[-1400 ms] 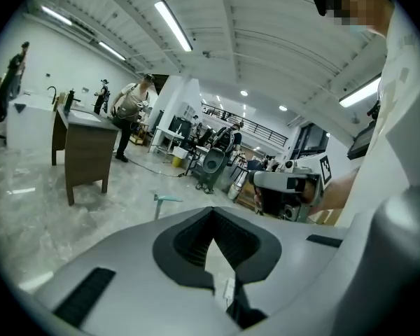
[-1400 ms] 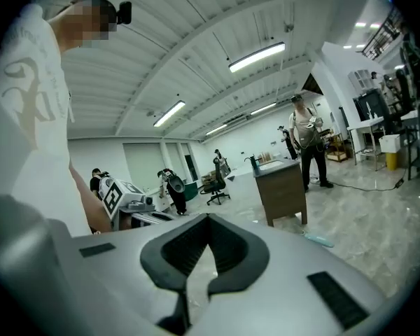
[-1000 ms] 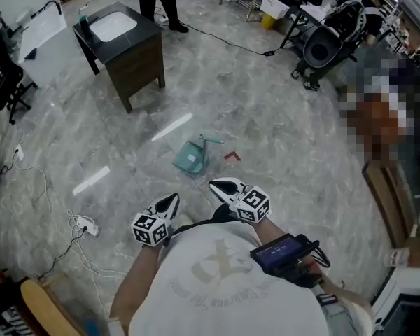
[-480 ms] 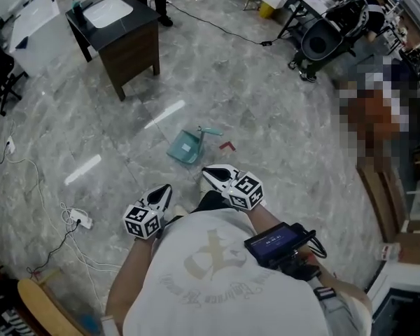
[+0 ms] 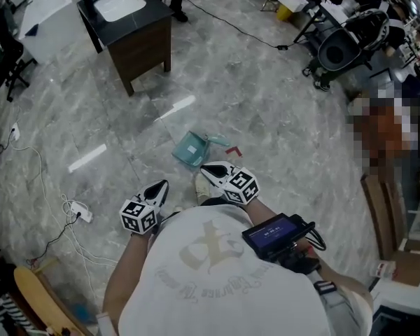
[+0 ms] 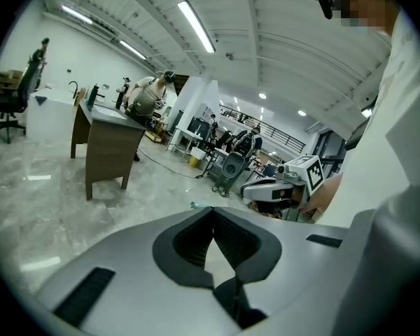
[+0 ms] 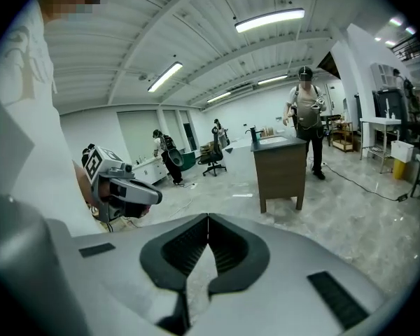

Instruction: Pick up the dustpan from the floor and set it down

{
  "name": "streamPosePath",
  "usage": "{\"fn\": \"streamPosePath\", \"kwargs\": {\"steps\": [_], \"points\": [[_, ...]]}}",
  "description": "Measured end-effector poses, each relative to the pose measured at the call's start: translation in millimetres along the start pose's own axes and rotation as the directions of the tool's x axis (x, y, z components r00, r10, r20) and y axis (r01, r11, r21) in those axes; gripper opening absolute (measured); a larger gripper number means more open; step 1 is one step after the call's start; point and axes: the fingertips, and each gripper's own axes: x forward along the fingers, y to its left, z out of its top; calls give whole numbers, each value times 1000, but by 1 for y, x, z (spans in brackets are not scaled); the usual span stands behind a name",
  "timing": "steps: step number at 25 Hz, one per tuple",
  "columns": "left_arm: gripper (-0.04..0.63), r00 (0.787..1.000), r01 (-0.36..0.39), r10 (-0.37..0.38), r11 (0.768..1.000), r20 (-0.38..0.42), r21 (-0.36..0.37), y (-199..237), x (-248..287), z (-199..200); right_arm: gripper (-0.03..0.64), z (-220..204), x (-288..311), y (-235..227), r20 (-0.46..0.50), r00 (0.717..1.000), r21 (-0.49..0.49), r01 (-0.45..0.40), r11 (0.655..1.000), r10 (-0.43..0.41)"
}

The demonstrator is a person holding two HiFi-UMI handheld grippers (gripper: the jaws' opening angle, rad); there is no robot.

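The grey marble floor (image 5: 266, 103) fills most of the head view, and the dark cabinet (image 5: 143, 44) with its white basin is my landmark. The dustpan (image 5: 190, 150) lies flat on the floor, on my side of the cabinet and well apart from it. It is teal plastic, with its handle (image 5: 213, 140) sticking out on the side away from the cabinet. I judge it light and stiff, with thin, smooth walls that jaws could slide off, so a pinch on the pan's rim looks poor. The handle is the place to take it. It is narrow enough to close on, and a grip close to where it joins the pan should keep the pan from swinging. Farther from the cabinet again, close in front of my body, hang both grippers. The right gripper (image 5: 204, 169) is the nearer to the cabinet and the left gripper (image 5: 161, 186) the farther. In each gripper view the jaws meet at the tips with nothing between them, so both are closed and empty and must open before any grasp. How high they sit above the floor I cannot tell. A small red scrap (image 5: 233, 151) lies just past the handle, on its far side from the cabinet, and I would steer clear of it.
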Motion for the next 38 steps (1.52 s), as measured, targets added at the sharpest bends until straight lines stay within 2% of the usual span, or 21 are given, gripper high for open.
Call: {"fn": "streamPosePath", "kwargs": {"steps": [5, 10, 14, 18, 20, 22, 27, 32, 38], "points": [[10, 1000, -31, 31, 999, 6, -15, 10, 26, 25, 18, 3, 13, -39, -74, 997, -50, -10, 999, 6], [11, 997, -75, 76, 994, 17, -80, 25, 40, 37, 20, -27, 19, -102, -228, 964, -28, 131, 991, -134], [11, 991, -132, 134, 985, 10, -114, 36, 42, 41, 20, -37, 25, -137, -281, 947, -27, 154, 988, -156], [11, 981, -188, 192, 972, 16, -142, 47, 40, 44, 39, -43, 44, -158, -331, 932, -61, 133, 989, -146], [11, 976, -213, 217, 965, 15, -154, 49, 39, 42, 140, -54, 52, -165, -379, 915, -80, 115, 990, -136], [10, 969, -239, 245, 956, 15, -172, 48, 39, 41, 169, -65, 58, -171, -426, 896, -100, 87, 991, -121], [10, 945, -317, 326, 923, 4, -218, 47, 36, 35, 204, -91, 77, -192, -504, 859, -144, 16, 989, -87], [11, 912, -399, 411, 880, -10, -257, 49, 24, 25, 216, -118, 94, -203, -627, 777, -183, -77, 980, -56], [11, 869, -478, 495, 827, -19, -296, 51, 9, 19, 215, -138, 113, -216, -685, 725, -244, -138, 960, -70]]}}
